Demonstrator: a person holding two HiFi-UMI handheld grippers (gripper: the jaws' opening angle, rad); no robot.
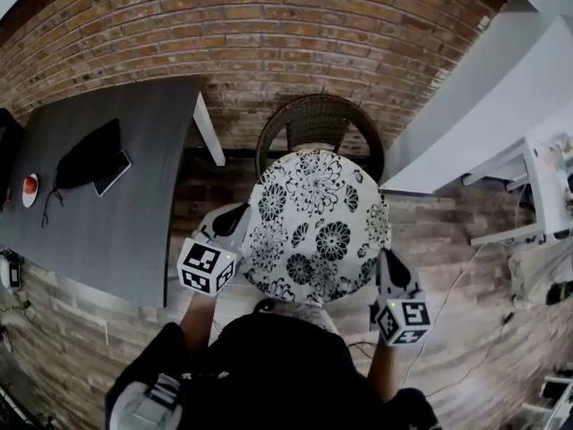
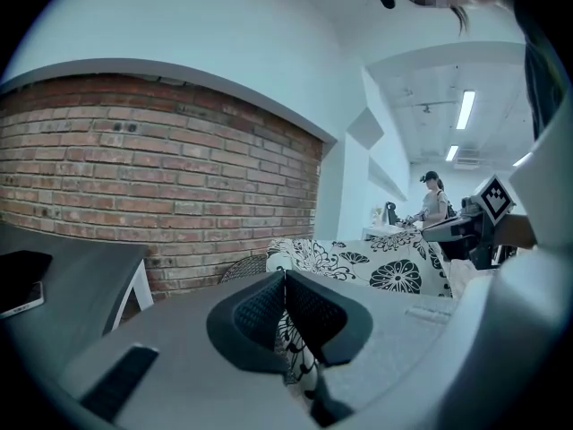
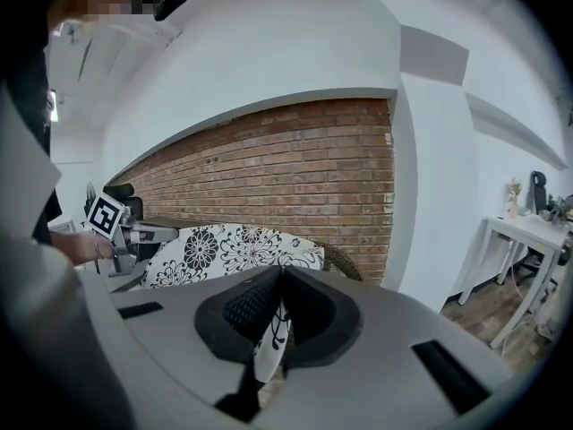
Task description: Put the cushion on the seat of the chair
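Between the clenched jaws of the left gripper [image 1: 235, 220] and right gripper [image 1: 385, 265], the cushion [image 1: 313, 227] is pinched by opposite edges, held aloft before the chair [image 1: 320, 119]. Carrying is judged under way; lowering flat onto it is needed next.

Round floral cushion [image 1: 315, 227] hangs, apparently clear, above the wicker chair [image 1: 320, 119].

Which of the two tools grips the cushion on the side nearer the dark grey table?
The left tool, shut on the cushion edge beside the grey table; the right tool clamps the opposite edge, toward the white desk.
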